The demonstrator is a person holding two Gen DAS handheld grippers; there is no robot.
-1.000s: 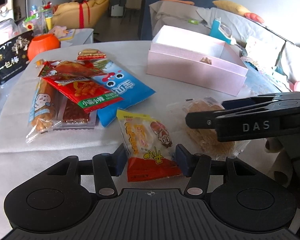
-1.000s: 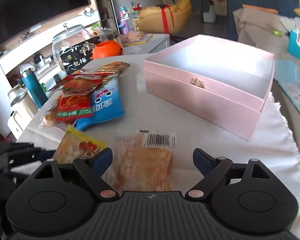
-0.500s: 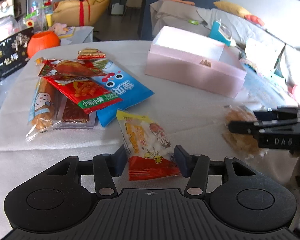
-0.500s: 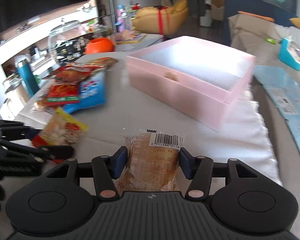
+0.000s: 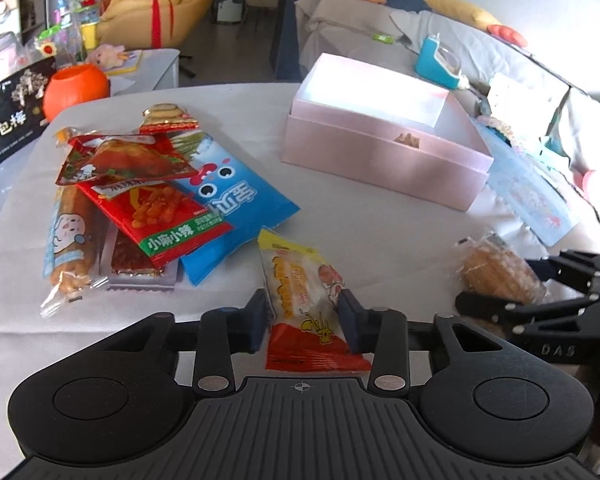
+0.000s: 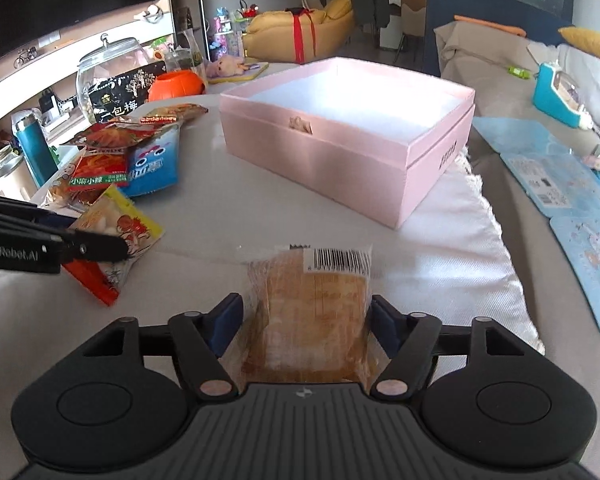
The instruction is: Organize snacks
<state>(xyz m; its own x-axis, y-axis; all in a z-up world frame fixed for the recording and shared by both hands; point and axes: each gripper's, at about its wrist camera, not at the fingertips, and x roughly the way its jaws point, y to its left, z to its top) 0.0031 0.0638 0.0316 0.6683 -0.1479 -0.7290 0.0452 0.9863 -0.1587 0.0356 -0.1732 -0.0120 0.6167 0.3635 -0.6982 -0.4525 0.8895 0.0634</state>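
My left gripper is shut on a yellow and red snack packet, also seen in the right wrist view, held just above the white cloth. My right gripper is shut on a clear-wrapped bread slice, also seen at the right of the left wrist view, lifted off the table. An open pink box stands ahead of the right gripper; it also shows in the left wrist view. A pile of snack bags lies to the left.
An orange pumpkin pot and a black bag sit at the table's far left. A glass jar and teal bottle stand beyond the table. A sofa with blue mats lies right of the table edge.
The right gripper shut on the bread slice, lifted it and drew back right. The left gripper closed on the yellow and red packet and raised it slightly.
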